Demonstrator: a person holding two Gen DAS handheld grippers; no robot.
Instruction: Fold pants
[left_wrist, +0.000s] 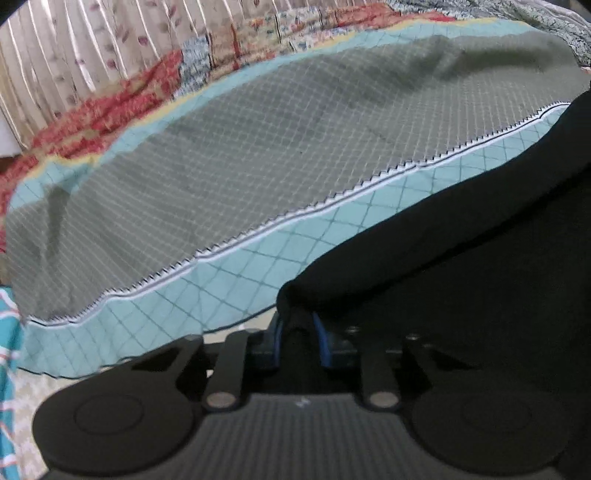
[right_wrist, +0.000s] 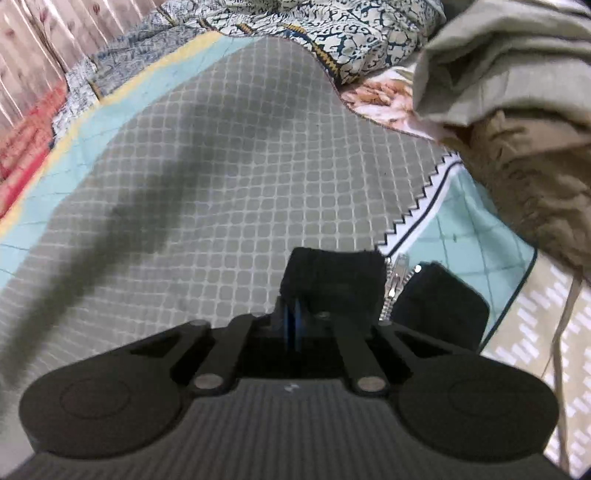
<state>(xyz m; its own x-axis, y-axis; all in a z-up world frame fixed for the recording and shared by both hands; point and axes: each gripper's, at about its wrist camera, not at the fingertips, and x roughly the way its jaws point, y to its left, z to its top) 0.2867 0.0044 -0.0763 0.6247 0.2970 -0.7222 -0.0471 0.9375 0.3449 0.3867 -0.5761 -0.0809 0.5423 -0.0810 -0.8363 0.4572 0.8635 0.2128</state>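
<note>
Because each gripper has taken a separate hold on the black pants (left_wrist: 461, 258), the garment hangs between the two tools above the grey checked bedcover (left_wrist: 258, 147) rather than lying on it; that looks like a lift meant to carry the cloth out over the flat middle of the bed, where a fold can be laid down cleanly.

The left gripper (left_wrist: 298, 328) has its blue-padded fingers (left_wrist: 276, 343) closed around a bunched edge of the dark fabric, with a small gap between the pads filled by cloth; from there the pants spread up and to the right across the left wrist view, covering the teal quilted border (left_wrist: 258, 266).

The right gripper (right_wrist: 291, 321) has its pads pressed together on the waistband end, beside the open silver zipper (right_wrist: 393, 284); gripping by the fly probably keeps the top of the pants square; the other flap of the waist (right_wrist: 439, 302) droops free to the right of the zipper.

At the right edge of the bed sits a heap of other clothes, an olive garment (right_wrist: 498, 55) over a tan one (right_wrist: 524, 177), well clear of the open grey area; I judge the fold itself not yet begun.
</note>
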